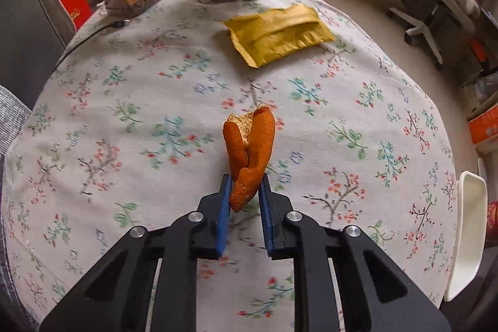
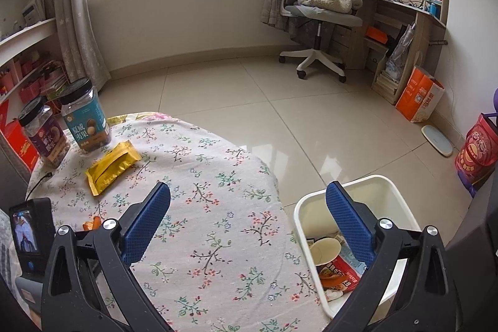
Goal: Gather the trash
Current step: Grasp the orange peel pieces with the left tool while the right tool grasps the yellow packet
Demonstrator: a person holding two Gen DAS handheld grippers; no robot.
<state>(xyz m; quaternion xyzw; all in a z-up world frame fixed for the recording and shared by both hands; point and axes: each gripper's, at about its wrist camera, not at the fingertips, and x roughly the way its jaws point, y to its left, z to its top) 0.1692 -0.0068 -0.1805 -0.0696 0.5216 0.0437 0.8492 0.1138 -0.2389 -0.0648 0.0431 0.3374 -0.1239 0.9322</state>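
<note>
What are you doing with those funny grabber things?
Someone is clearing trash off the flowery table with a grabber in each hand. The left gripper is pinching a piece of orange peel above the cloth. The right gripper is wide open and holds nothing. A white bin beside the table already has rubbish in it, and a gold wrapper is on the table.

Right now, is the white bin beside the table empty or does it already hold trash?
Partly filled. The white bin holds a paper cup and a red wrapper at the bottom; its upper walls show bare.
</note>
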